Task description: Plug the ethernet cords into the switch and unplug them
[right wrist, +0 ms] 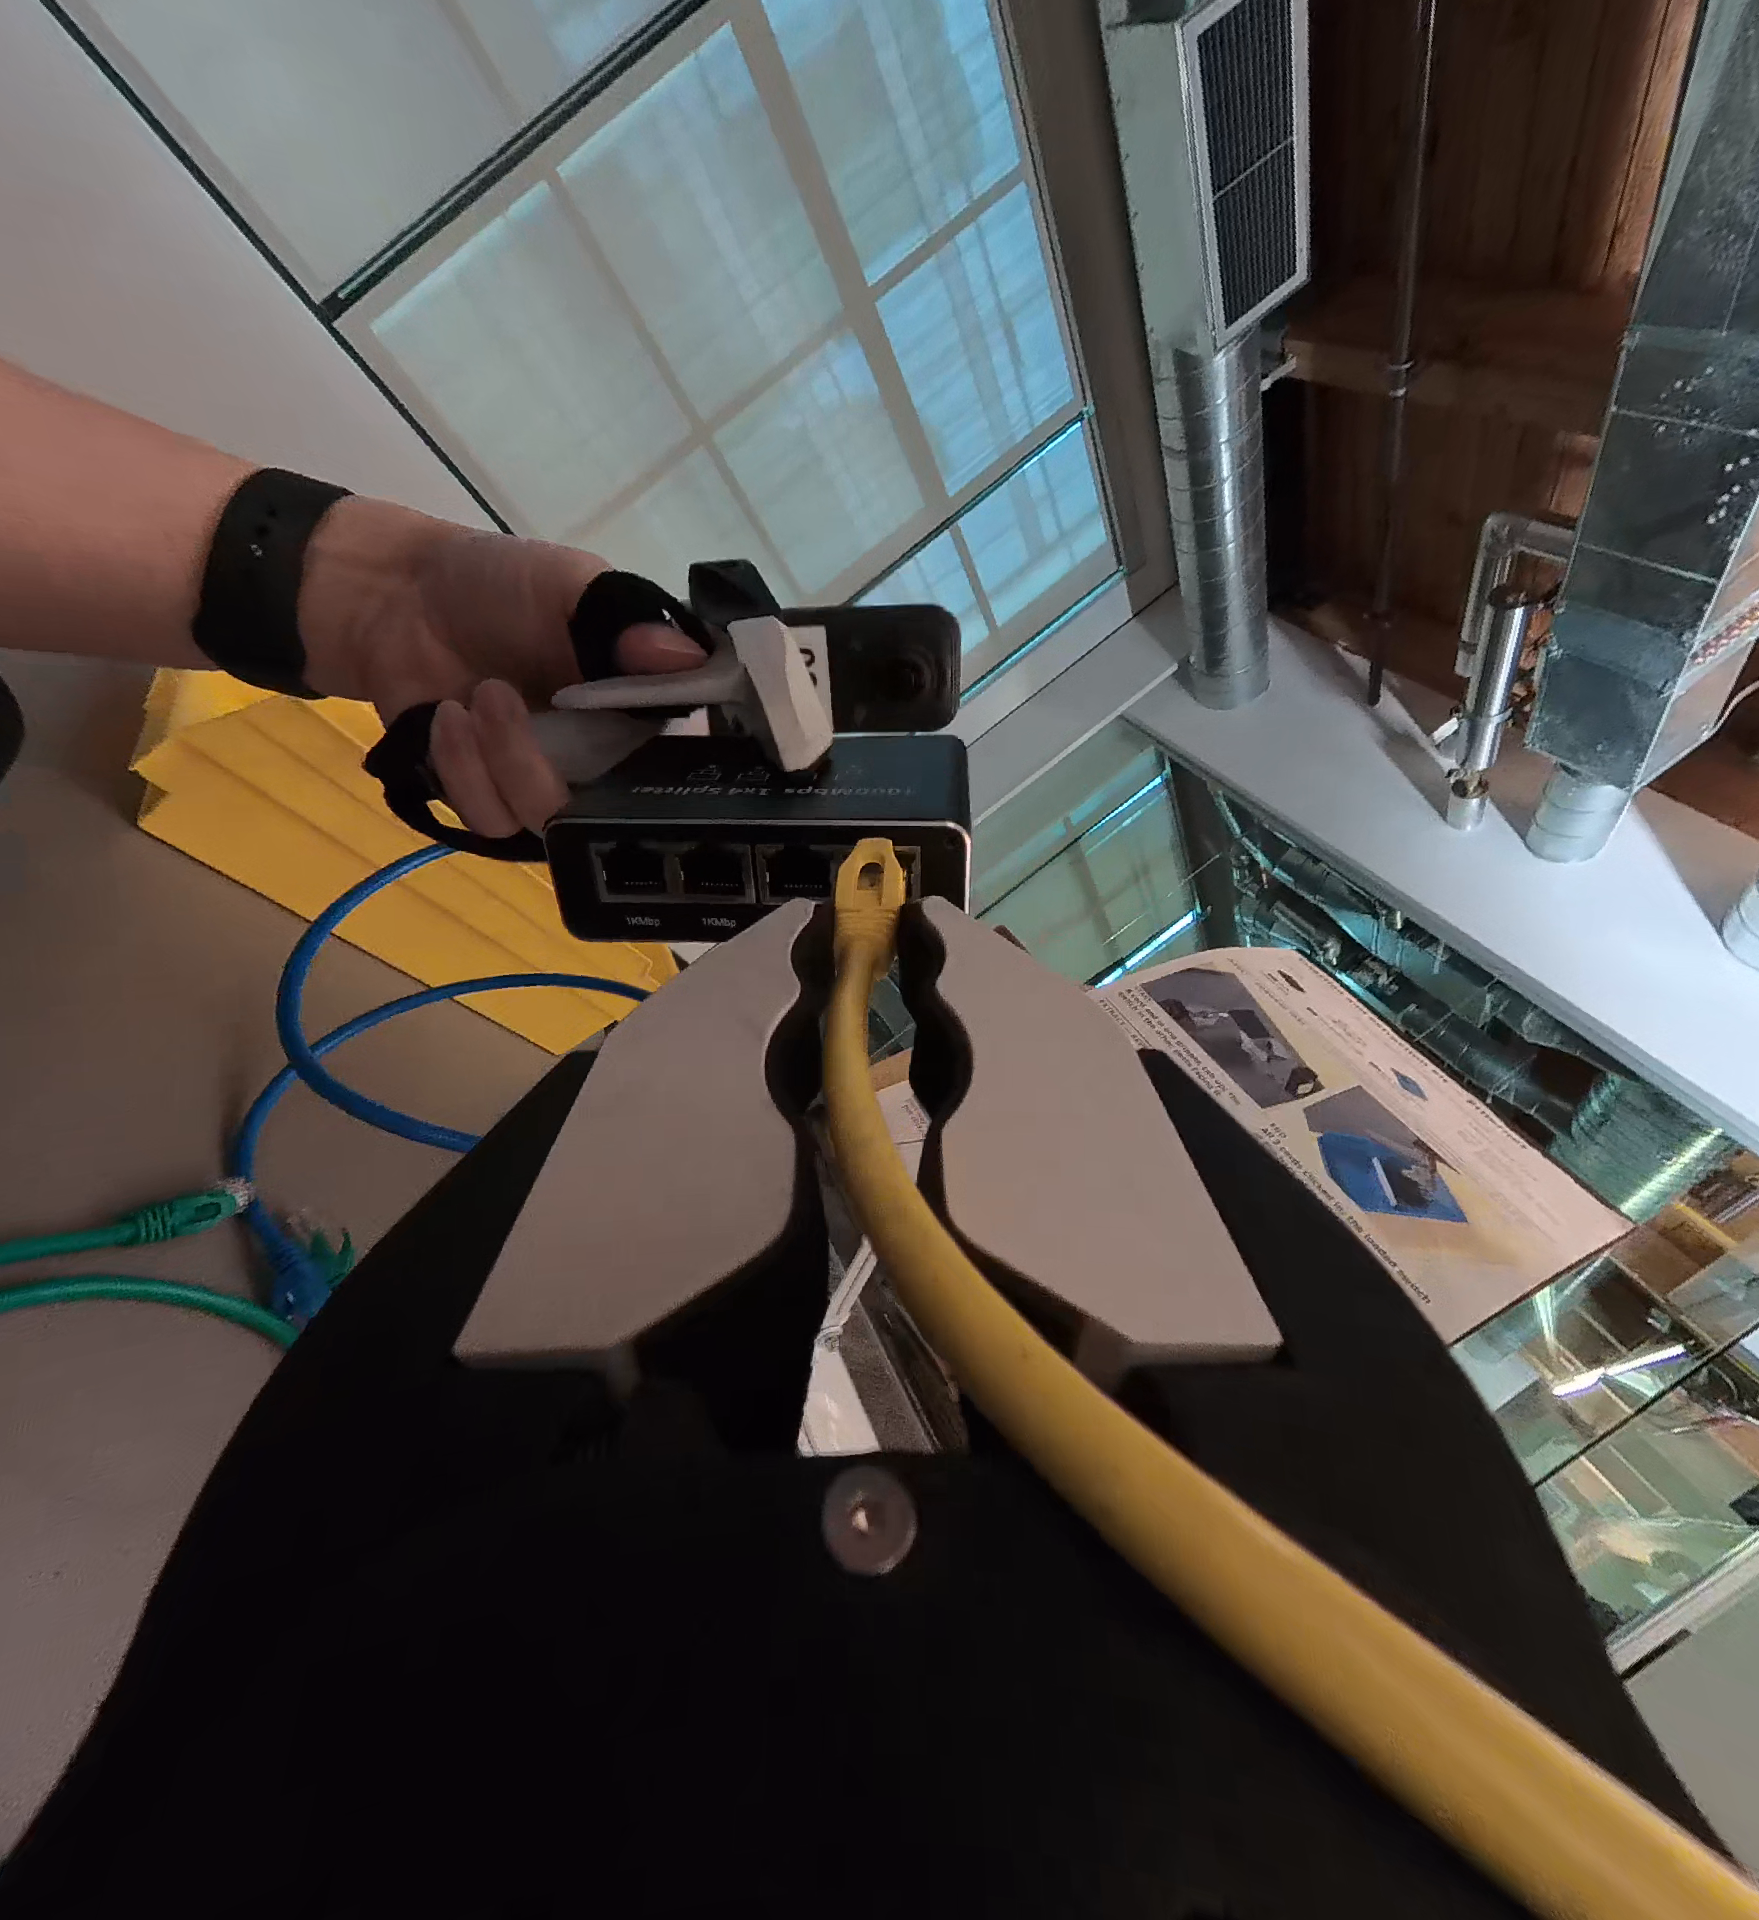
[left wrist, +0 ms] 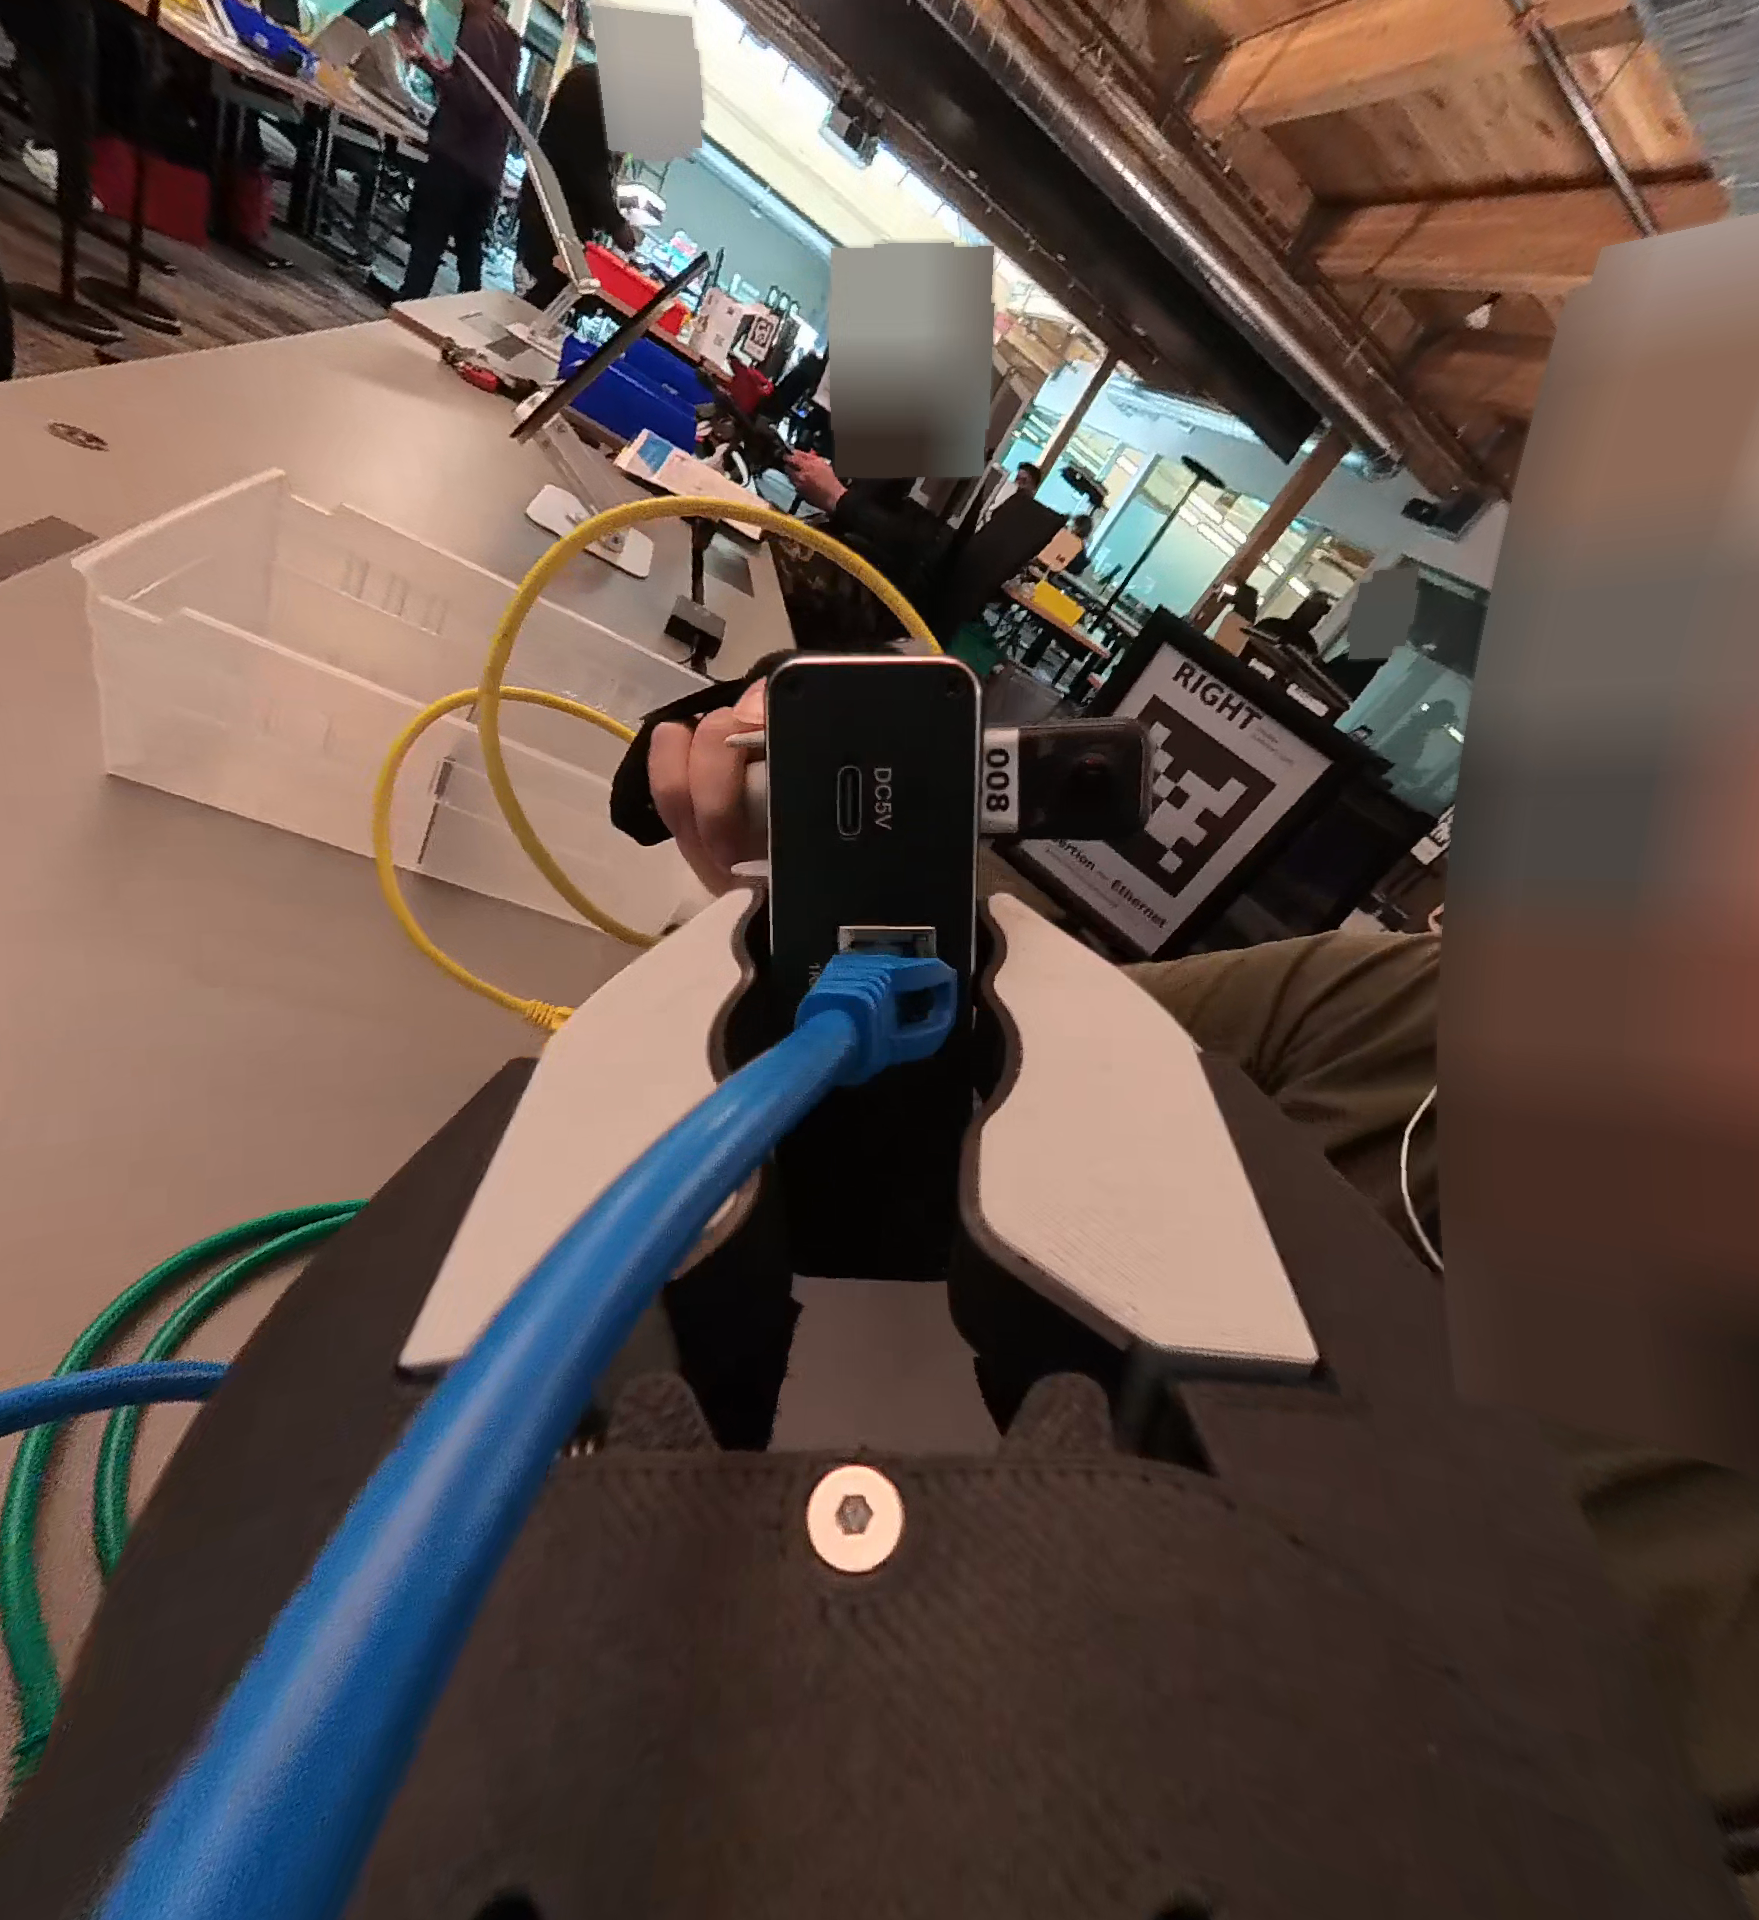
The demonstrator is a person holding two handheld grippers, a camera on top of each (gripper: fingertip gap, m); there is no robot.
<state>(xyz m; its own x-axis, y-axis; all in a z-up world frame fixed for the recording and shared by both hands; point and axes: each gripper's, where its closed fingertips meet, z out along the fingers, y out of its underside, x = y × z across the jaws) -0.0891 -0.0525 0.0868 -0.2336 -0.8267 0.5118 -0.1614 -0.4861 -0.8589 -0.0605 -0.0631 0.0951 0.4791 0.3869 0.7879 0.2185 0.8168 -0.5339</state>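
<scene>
- My left gripper [left wrist: 873, 935] has its fingers [left wrist: 636, 1091] clamped on the two sides of the switch [left wrist: 873, 790], which I hold up off the desk [left wrist: 179, 987] with its narrow end face toward that camera.
- A blue cord [left wrist: 542, 1299] is plugged into the port on that end face; it runs back over the left gripper's body and off the bottom edge of that view.
- My right gripper [right wrist: 859, 935] has its fingers [right wrist: 688, 1122] narrowed around the yellow cord [right wrist: 859, 1039] just behind its plug [right wrist: 870, 883]; I cannot tell whether the pads actually press it.
- That plug sits in the right-most port of the row of four on the switch's long face; the two left ports are empty.
- Below, on the desk, loops of blue cord lie beside a green cord [right wrist: 75, 1262] whose plug is loose.
- Farther out are a clear plastic bin [left wrist: 335, 644], a yellow ridged tray [right wrist: 314, 821] and a printed sheet [right wrist: 1353, 1132].
</scene>
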